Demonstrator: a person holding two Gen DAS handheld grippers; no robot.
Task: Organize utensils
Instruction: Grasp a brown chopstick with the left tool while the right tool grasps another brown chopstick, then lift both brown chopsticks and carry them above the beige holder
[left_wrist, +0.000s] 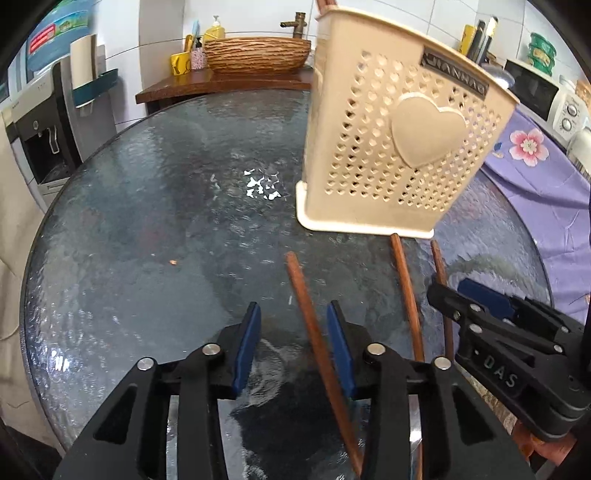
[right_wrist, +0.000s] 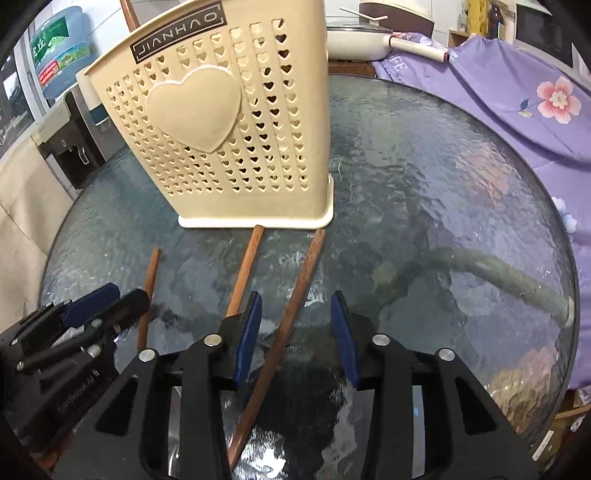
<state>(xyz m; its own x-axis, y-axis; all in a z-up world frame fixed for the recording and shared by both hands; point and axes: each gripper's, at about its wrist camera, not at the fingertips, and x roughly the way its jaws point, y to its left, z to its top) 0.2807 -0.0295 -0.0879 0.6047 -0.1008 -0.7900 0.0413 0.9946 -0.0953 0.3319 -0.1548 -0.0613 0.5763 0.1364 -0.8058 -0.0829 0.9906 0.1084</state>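
a: where are your tongs?

b: my left tongs (left_wrist: 293, 347) are spread, one chopstick (left_wrist: 314, 339) lying between the pads, nearer the right one. my right tongs (right_wrist: 295, 339) are spread too, around another chopstick (right_wrist: 284, 332).

a: and beyond?

b: a third chopstick (right_wrist: 245, 271) lies between those two; the beige holder (right_wrist: 229, 125) stands just past their tips on the glass table (right_wrist: 443, 206). purple floral cloth (right_wrist: 517, 99) lies to the right.
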